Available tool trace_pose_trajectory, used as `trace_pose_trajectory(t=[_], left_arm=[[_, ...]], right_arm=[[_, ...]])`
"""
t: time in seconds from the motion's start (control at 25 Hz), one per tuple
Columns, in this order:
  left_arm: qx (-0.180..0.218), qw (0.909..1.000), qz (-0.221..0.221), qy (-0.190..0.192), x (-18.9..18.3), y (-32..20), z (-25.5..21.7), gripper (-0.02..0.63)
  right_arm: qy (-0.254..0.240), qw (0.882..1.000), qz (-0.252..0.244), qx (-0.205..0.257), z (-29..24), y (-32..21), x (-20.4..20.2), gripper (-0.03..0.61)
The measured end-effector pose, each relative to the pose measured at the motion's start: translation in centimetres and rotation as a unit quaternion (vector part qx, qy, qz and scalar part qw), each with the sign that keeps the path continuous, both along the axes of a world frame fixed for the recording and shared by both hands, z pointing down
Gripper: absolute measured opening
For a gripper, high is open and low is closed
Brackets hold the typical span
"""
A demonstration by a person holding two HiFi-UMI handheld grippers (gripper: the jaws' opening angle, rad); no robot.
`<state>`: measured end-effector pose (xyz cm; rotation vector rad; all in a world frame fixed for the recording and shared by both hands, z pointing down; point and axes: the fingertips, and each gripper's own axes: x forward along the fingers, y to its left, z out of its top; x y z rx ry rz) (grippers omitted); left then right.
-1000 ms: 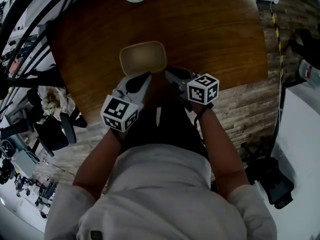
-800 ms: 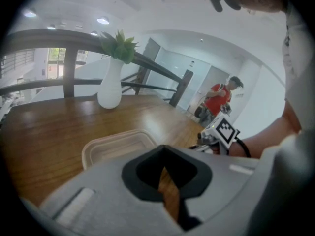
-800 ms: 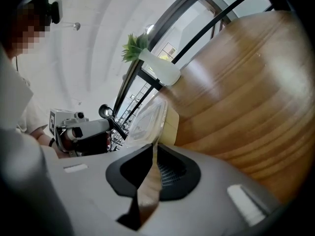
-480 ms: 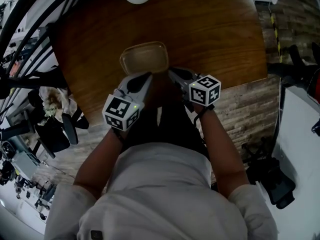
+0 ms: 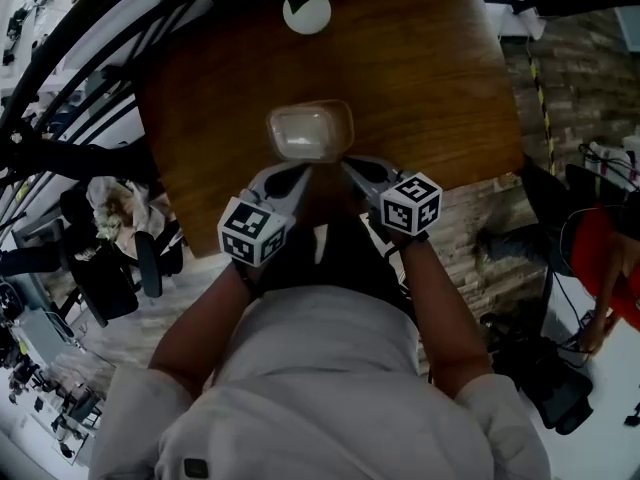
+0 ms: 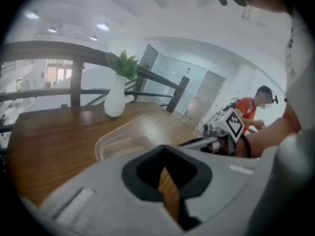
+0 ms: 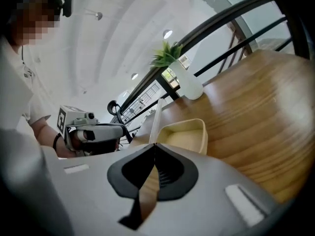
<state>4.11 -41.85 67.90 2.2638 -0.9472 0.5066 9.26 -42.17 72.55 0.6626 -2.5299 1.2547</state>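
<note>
A beige food container (image 5: 310, 133) sits on the brown wooden table (image 5: 430, 78), close to its near edge. In the right gripper view the container (image 7: 189, 134) is open, and its clear lid (image 7: 157, 114) stands on edge at the container's left side. The lid rises straight from the tips of my right gripper (image 7: 155, 145), which is shut on its rim. From the left gripper view the lid (image 6: 125, 136) shows tilted and face-on. My left gripper (image 6: 165, 151) is shut, holds nothing, and points at the container's near left corner. Both grippers (image 5: 300, 171) (image 5: 347, 165) lie side by side.
A white vase (image 5: 306, 13) with a green plant stands at the table's far edge. Dark railings (image 5: 70, 78) run along the left. A person in red (image 6: 248, 119) stands in the background. Stone-patterned floor (image 5: 500, 223) lies to the right of the table.
The lid has come up from lying flat on the container to standing on edge. The head camera has shifted, so the table and vase sit lower and further right.
</note>
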Motion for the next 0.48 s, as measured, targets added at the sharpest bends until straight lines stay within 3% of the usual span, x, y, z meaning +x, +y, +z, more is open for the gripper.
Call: trace_pose_trajectory(t=[0.24,0.48], left_arm=[[0.034,0.9994,-0.002,0.009,-2.1,0.9,-4.7,0.003],[0.074,0.9970,-0.004,0.021,-7.2,2.6,-9.4,0.003]], right_arm=[[0.004,0.999,0.000,0.037,-5.1,1.3,-2.4,0.008],[0.020,0.996,0.009,0.090,-10.1,2.7,-7.2,0.008]])
